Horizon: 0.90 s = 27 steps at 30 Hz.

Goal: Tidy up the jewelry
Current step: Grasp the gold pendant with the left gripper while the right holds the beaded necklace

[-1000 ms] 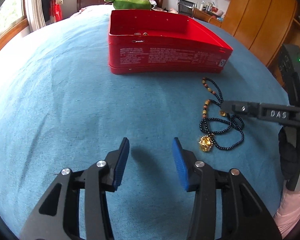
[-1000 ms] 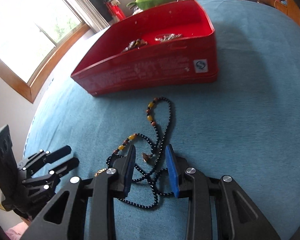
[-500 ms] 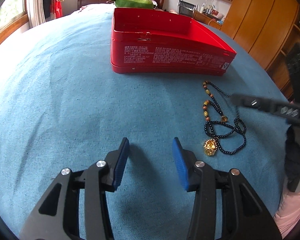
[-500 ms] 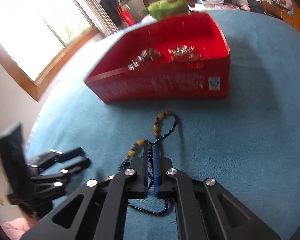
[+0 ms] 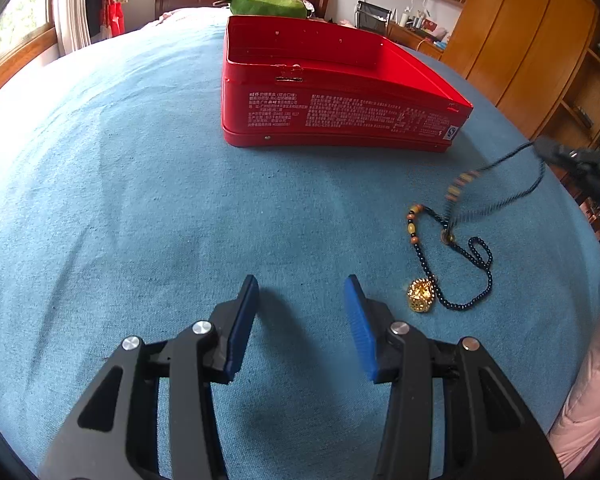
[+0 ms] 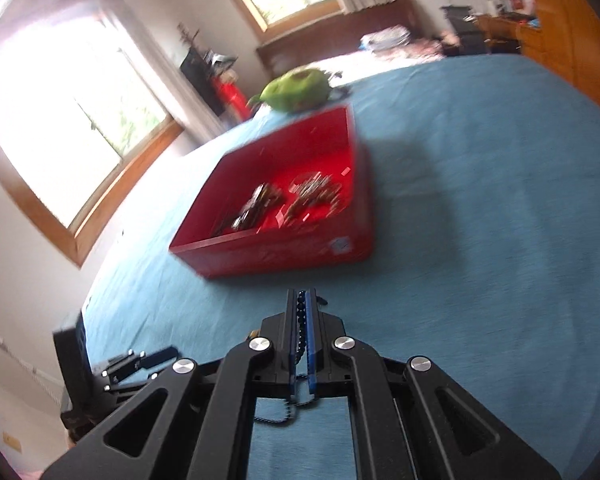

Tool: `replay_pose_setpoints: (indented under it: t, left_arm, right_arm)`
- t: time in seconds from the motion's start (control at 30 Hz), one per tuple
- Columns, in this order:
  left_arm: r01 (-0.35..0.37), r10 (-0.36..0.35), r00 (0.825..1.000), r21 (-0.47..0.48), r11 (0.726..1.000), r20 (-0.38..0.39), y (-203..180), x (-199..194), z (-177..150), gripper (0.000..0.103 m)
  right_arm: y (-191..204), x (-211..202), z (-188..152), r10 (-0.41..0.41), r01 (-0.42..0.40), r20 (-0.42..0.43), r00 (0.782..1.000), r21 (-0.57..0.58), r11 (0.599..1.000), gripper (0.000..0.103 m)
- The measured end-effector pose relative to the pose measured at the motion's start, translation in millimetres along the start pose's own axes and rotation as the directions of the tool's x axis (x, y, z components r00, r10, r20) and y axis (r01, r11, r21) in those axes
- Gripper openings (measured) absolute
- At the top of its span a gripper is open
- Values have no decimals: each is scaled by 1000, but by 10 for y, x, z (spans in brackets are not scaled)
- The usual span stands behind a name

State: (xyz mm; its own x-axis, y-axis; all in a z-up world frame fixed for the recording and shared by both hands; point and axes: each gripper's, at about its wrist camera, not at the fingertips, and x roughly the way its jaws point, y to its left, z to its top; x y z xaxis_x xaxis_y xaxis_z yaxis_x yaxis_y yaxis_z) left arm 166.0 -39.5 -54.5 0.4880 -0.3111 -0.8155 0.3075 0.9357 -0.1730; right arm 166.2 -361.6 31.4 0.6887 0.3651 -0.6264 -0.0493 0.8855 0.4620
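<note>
Right tongs: my jaws are clamped on a strand of the black bead necklace; beads show between the blue pads in the right wrist view.
Left tongs: parted, nothing between the pads, held low over the blue bedspread.
Necklace position: one strand rises taut toward my right tongs; the lower loop and the gold pendant lie on the bedspread, near my left tongs.
Red tin: lid off, further up the bed, well apart from the necklace; some jewelry already lies inside.
Risk 1: thin strand, small purchase. I judge that a jerk could pull the beads out from between the pads.
Risk 2: pendant hangs lowest once lifted; likely to swing and catch on the tin's near wall, so I need height before crossing.
Risk 3: trailing loop may drape over the rim and hang outside after release.
Risk 4: beads could snag on the cloth while dragging.
</note>
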Motion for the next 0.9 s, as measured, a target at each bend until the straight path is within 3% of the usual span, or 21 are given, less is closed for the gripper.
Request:
replay_pose_setpoints:
  t: [0.33,0.57,0.73,0.9]
  left_arm:
    - [-5,5,1000,4,1000,1,-27,3,0,45]
    - [13,-13,1000,28,1000,-7,-101,3,19,45]
    - [49,-45,998,131,990,-32,-359,39,75,45]
    - [76,-62,995,208,975,-77,-582,150,95,49]
  right_arm:
    - [-373,-374,132,-115,105,115,987,94,990,3]
    - [-250,90,9,-72,73,-16,997,46,996,3]
    - [-135,453,-128,-28,32,-118,993,27,999,4]
    - [-112,626,-205,-13,18,-167,986,27,999,4]
